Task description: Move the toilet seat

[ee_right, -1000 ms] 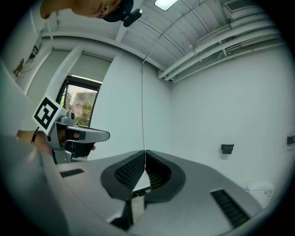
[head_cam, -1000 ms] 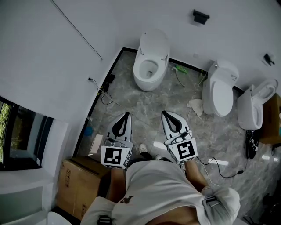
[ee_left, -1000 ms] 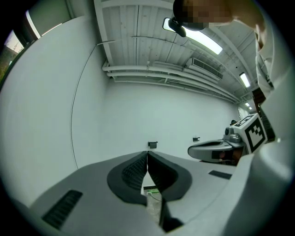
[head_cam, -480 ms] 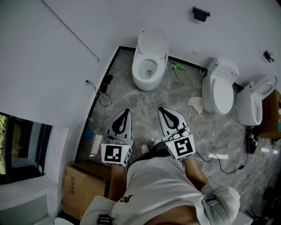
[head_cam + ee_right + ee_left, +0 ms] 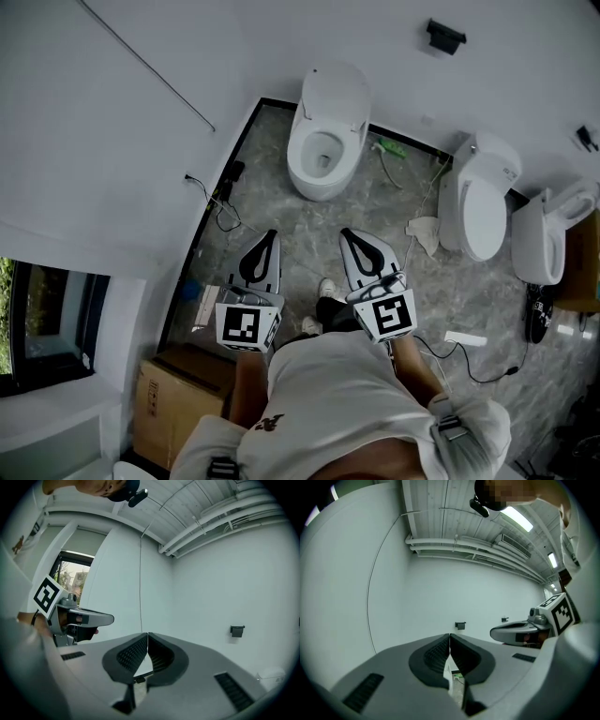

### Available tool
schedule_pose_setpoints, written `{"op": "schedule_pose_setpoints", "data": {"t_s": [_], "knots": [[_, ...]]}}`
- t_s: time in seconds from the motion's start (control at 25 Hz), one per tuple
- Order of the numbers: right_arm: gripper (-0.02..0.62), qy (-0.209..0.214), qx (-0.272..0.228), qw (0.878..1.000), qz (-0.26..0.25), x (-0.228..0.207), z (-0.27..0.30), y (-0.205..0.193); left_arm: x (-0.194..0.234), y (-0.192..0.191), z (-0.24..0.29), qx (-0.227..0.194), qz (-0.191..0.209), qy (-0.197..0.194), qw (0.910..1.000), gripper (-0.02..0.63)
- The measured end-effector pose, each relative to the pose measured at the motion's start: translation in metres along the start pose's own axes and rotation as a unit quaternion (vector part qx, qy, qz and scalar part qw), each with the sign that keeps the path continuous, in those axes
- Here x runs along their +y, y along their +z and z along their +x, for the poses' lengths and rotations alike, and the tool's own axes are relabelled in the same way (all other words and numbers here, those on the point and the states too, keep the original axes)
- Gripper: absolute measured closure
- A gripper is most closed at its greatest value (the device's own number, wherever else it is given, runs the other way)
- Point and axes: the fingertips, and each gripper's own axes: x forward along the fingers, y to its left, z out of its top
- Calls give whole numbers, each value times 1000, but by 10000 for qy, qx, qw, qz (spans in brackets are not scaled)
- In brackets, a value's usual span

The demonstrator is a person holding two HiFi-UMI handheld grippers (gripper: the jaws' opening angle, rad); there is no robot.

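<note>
– While left tongs [image 5: 271, 236] and right tongs [image 5: 345, 232] are both shut and empty, held level above the floor [image 5: 281, 211], where is the toilet seat [image 5: 302, 159]?
– Far, straight ahead, on the open toilet [image 5: 319, 186] by the far wall, well apart from both. Probably stiff, light, glossy plastic, so slippery. Take its near front edge and swing it gently on the hinge.

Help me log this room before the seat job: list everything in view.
toilets: 3, white, along the back wall
holder: 1, black, on the back wall
cables: a few, black, floor by the left wall
rag: 1, white, floor beside the middle toilet
box: 1, brown, lower left
window: 1, dark frame, left wall
left gripper, right gripper: grey, jaws shut, empty
shirt: 1, white, on the person
</note>
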Motion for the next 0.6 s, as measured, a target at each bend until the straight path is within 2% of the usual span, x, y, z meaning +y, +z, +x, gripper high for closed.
{"op": "schedule_pose_setpoints", "data": {"t_s": [0.28,0.6], "knots": [[574,181,-158,9997,50,-37,46,3,17,0,55,45,31,113,9999,583],[574,208,-61,9998,27,-87,79,0,20,4,107,72,46,243,9997,583]]}}
